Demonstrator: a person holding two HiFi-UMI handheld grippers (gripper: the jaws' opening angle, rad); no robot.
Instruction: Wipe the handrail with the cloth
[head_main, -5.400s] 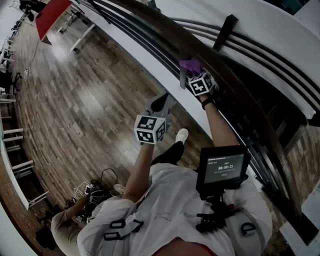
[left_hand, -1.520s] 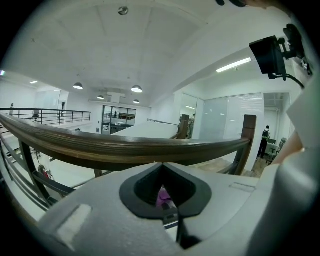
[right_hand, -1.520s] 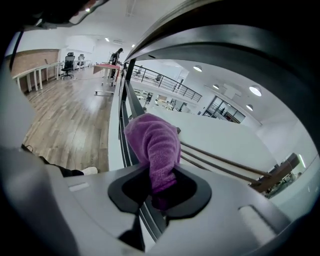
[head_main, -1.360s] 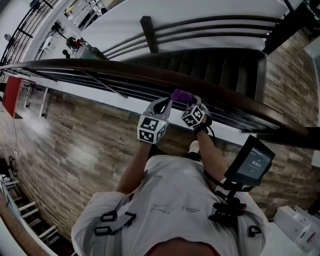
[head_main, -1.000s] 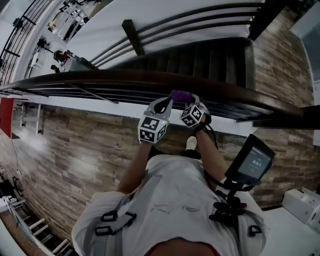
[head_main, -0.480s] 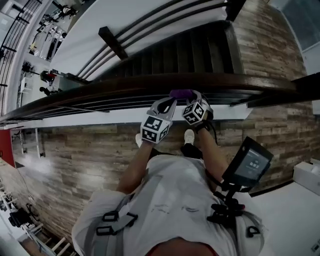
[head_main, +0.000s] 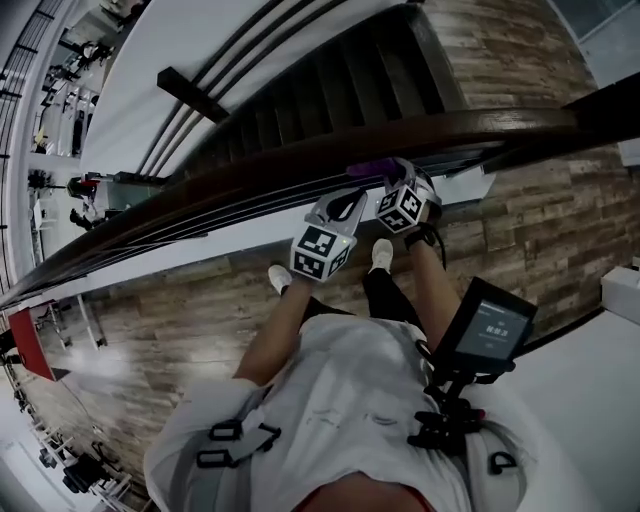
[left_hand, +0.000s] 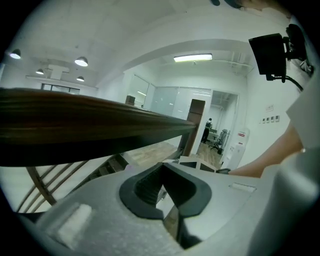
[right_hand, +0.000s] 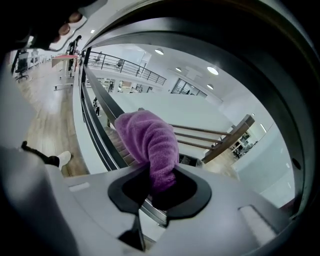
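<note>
The right tongs (right_hand: 159, 189) are clamped on a purple cloth (right_hand: 150, 137), which bunches up out of the jaws and sits against the dark wooden handrail (head_main: 250, 172). The left tongs (left_hand: 161, 194) are closed on nothing, just beside the right pair and under the rail. Beyond the rail, dark stairs (head_main: 330, 92) run downward.

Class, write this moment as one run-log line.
right gripper: shut on purple cloth, at handrail | left gripper: shut, empty
</note>
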